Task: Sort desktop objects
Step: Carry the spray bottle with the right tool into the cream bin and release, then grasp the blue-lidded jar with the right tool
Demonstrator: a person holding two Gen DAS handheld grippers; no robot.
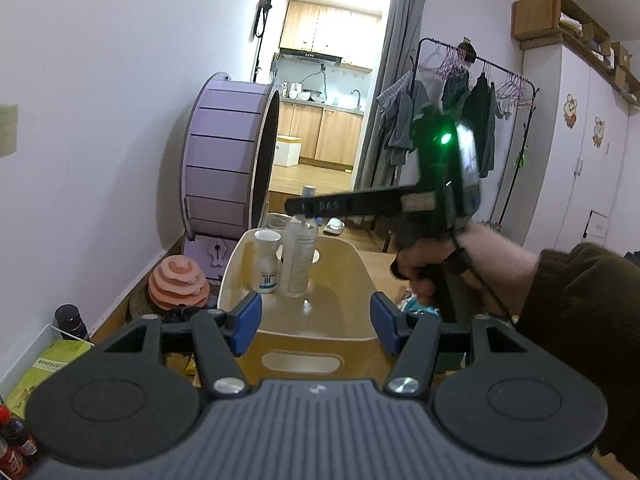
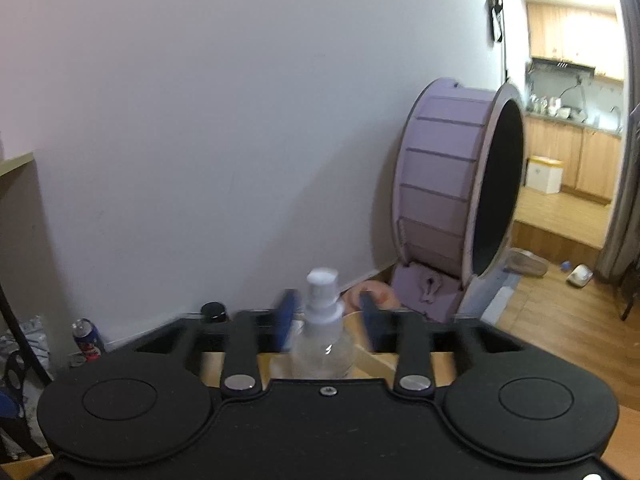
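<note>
We hold our left gripper (image 1: 316,326) near the front wall of a cream storage bin (image 1: 352,264), its blue fingers (image 1: 246,322) spread wide and gripping nothing. The bin sits on the wooden bench (image 1: 380,258), and at its far left corner stand two things close together: a small white bottle (image 1: 266,262) with a blue label, and just to its right a taller clear spray bottle (image 1: 298,256).

Our right gripper (image 2: 326,318) reaches in from the right, above the far end of the bin. In the left wrist view our right hand (image 1: 432,256) grips its handle, and one long black finger stretches leftward across the top of the spray bottle. In the right wrist view the clear spray bottle (image 2: 322,336) stands between the blue fingers (image 2: 286,318), its white pump cap rising above them. The fingers are blurred; they stand on either side of the bottle's neck with a gap showing on each side, so they look parted and not pressing on it.

Beyond the bin a large purple wheel (image 1: 228,160) stands against the wall on the left.
</note>
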